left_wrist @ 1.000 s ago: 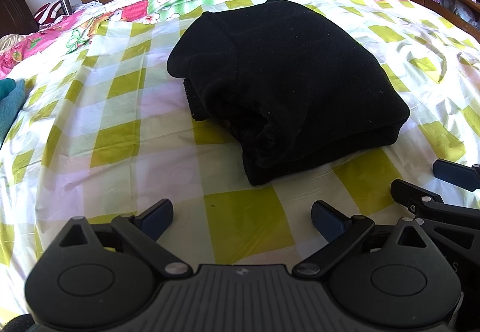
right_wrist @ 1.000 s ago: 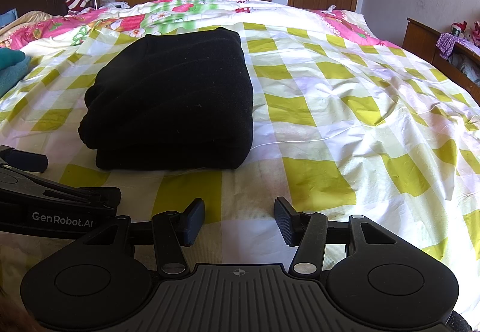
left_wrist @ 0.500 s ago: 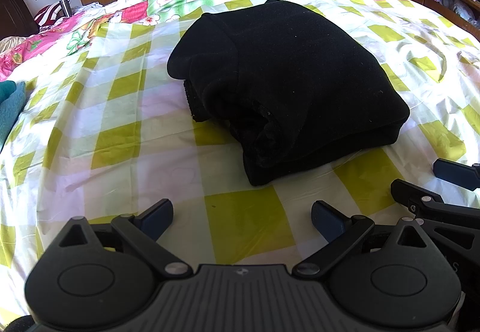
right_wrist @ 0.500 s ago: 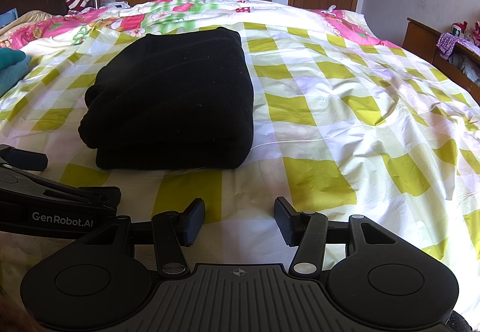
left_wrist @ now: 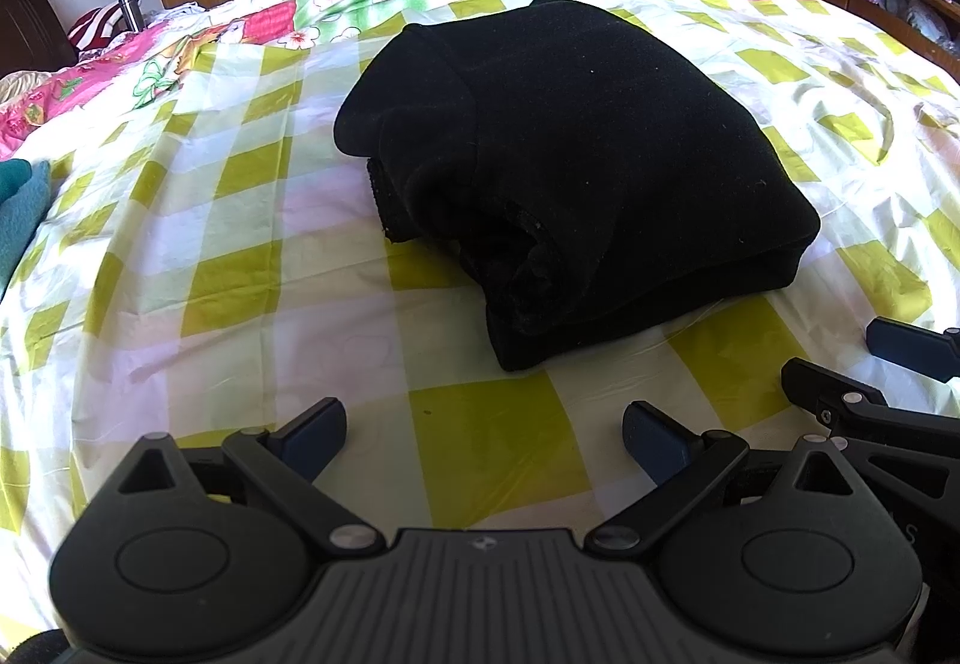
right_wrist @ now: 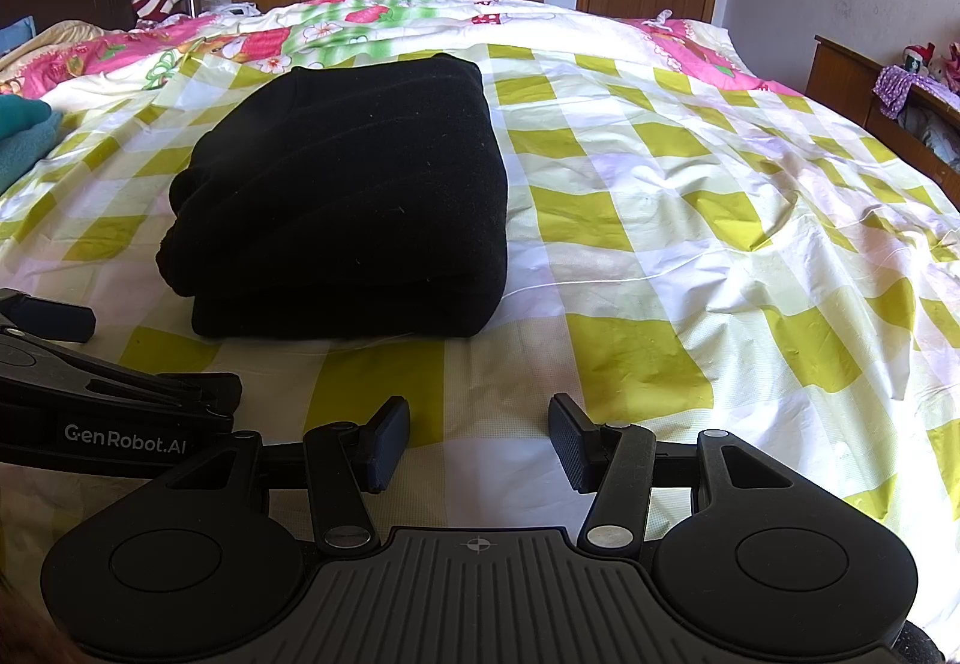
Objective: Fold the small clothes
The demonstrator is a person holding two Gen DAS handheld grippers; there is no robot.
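While the folded black sweater (left_wrist: 576, 166) lies on the checked bedsheet (left_wrist: 240, 274), we hold our left gripper (left_wrist: 483, 439) and right gripper (right_wrist: 479, 442) near it, fingers apart, gripping nothing.

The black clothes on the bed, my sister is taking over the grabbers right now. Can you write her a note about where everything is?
Left gripper: open, empty, hovering over the bed short of the garment.
Right gripper: open, empty, beside the left one.
Black garment: folded into a thick bundle on the checked bedsheet, touched by neither gripper.
Teal cloth: at the bed's left edge, out past the bundle.
Done: the black piece looks folded.
Left: possibly tidy the bundle's looser left end; the teal cloth may be next.
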